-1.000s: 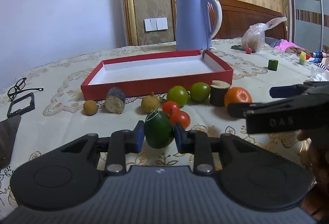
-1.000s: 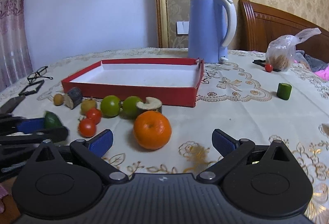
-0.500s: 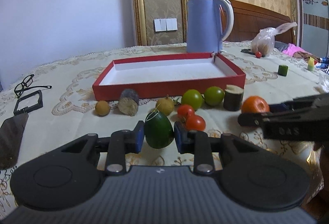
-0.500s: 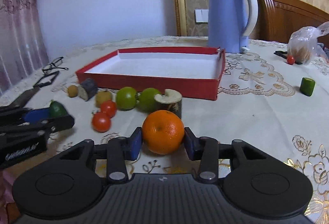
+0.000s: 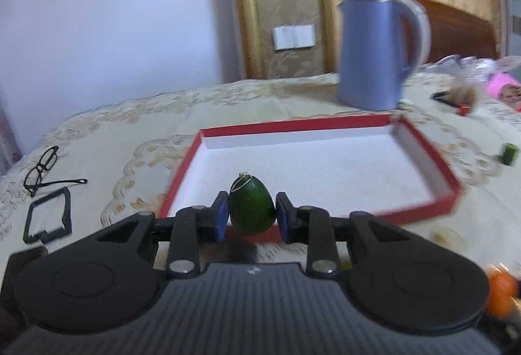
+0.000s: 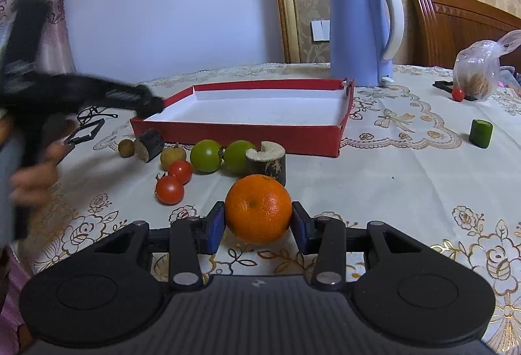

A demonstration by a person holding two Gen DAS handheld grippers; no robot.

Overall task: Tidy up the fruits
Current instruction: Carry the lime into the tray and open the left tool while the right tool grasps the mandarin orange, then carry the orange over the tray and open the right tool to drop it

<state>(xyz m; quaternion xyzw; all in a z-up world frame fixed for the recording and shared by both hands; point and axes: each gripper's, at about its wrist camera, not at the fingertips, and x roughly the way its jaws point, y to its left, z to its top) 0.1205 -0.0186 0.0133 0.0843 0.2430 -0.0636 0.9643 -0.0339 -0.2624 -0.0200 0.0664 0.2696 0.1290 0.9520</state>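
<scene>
Above the near edge of the shallow red cardboard tray (image 5: 451,184), the left tongs (image 5: 252,216) grip a dark green egg-shaped fruit (image 5: 252,208), best lowered fully inside before release, while the right tongs (image 6: 259,225) clamp a round orange (image 6: 259,208) low over the counter (image 6: 407,176).

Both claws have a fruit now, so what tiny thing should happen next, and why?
Probably the left gripper should ease forward a little and lower, then open. It is shut on the dark green fruit, held near the front edge of the red tray, whose white floor looks bare. The right gripper, shut on the orange, sits well short of the tray.
</scene>
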